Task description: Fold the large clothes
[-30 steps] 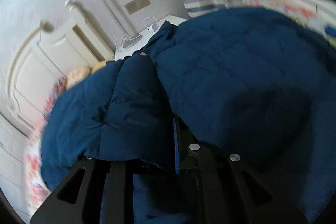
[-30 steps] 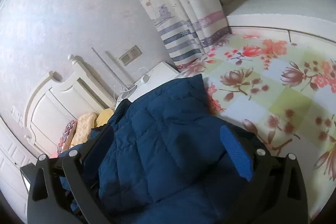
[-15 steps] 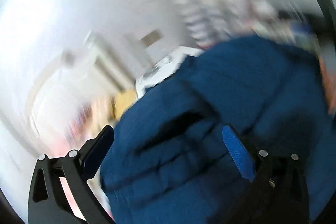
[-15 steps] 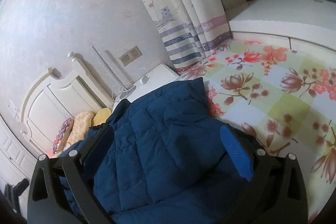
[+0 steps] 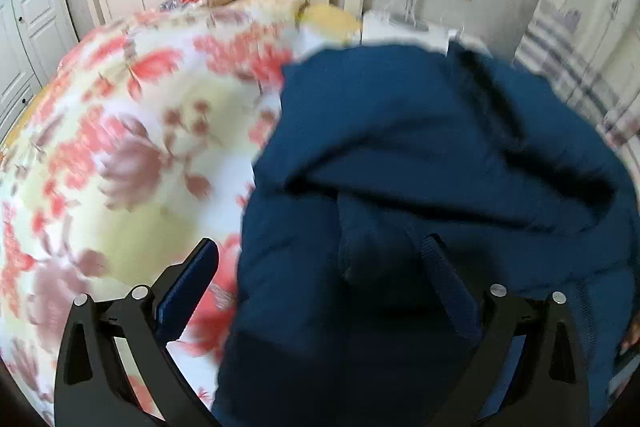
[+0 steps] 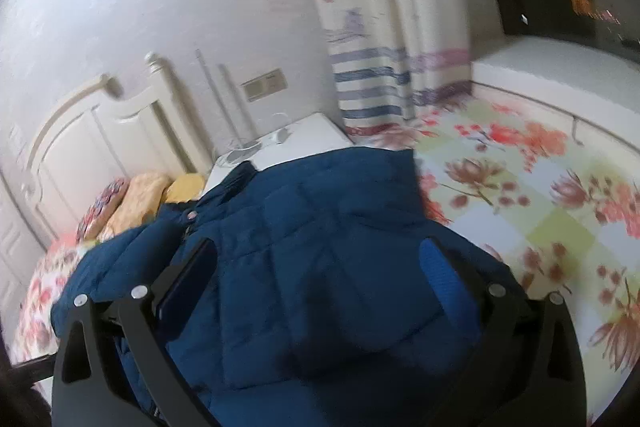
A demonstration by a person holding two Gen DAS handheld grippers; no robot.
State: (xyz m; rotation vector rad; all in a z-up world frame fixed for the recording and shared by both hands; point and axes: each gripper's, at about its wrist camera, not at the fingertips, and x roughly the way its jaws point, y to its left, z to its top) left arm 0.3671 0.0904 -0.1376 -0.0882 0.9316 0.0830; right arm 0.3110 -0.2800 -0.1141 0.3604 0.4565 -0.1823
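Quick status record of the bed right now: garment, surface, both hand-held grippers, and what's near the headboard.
garment: dark blue quilted jacket, bunched, lying on the bed
surface: floral bedsheet
left hand-held gripper: jaws wide open, jacket fabric below them, not pinched
right hand-held gripper: jaws wide open over the jacket, not pinched
headboard end: pillows, white nightstand
background: striped curtain
fold: not finished
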